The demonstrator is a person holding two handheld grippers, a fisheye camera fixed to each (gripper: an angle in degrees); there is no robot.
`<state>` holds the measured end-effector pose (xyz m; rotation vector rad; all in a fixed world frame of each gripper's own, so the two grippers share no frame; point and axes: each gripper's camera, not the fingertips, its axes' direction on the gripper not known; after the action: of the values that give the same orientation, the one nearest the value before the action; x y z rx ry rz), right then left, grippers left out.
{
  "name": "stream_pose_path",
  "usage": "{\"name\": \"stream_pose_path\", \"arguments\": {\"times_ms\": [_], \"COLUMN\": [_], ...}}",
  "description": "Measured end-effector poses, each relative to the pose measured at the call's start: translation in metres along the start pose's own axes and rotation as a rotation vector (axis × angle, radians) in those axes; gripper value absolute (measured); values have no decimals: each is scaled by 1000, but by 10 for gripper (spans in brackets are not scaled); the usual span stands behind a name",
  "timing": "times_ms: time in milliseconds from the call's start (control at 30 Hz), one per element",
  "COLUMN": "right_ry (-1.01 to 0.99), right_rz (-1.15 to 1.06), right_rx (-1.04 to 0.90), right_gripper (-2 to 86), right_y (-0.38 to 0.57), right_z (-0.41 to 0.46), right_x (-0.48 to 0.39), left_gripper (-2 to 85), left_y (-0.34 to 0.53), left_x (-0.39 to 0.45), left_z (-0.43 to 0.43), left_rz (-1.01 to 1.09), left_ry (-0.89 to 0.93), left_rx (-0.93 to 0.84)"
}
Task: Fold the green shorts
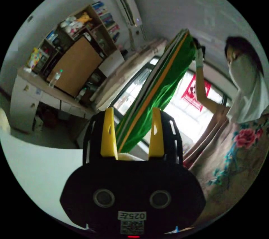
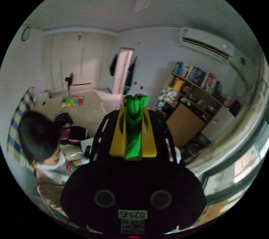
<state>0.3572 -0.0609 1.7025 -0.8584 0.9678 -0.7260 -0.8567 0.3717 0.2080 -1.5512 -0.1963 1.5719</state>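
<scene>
Green shorts (image 1: 157,93) are hanging in mid-air, stretched into a long band between the two grippers rather than lying on any surface. In the left gripper view the cloth is running from between the yellow jaws of the left gripper (image 1: 131,138) up to the right gripper (image 1: 197,47), which the person's gloved hand (image 1: 199,58) is holding raised near the window (image 1: 190,116). Its long axis is following that line, with orange and white stripes (image 1: 152,93) running lengthwise along one edge. Whether the left jaws are pressing on the fabric I cannot tell; they are standing apart with cloth passing between them. In the right gripper view the right gripper (image 2: 134,135) is clamping a bunched wad of green fabric, which is bulging out past the jaw tips.

Judging from this, the step in hand is lifting and pulling the shorts taut to straighten them before folding. The next move probably calls for lowering them, still taut, onto a flat surface, keeping both grips firm so the bunched end is not slipping.
</scene>
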Motion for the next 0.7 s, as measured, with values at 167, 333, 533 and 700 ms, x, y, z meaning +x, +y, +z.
{"name": "stream_pose_path", "arguments": {"times_ms": [167,333,533,700], "right_ry": [356,462,545,613], "right_rz": [54,89,128,182], "right_rx": [-73,-82,-58,-81], "right_gripper": [71,70,71,72], "right_y": [-49,-93,-119,-135], "right_z": [25,38,52,67], "right_x": [-13,-15,-9,6], "left_gripper": [202,211,228,219], "left_y": [27,71,19,-27], "left_x": [-19,-73,-114,-157], "left_z": [-68,-60,-44,-41], "left_rz": [-316,-872,-985,-1027], "left_ry": [269,702,780,720], "left_rx": [259,593,724,859]}}
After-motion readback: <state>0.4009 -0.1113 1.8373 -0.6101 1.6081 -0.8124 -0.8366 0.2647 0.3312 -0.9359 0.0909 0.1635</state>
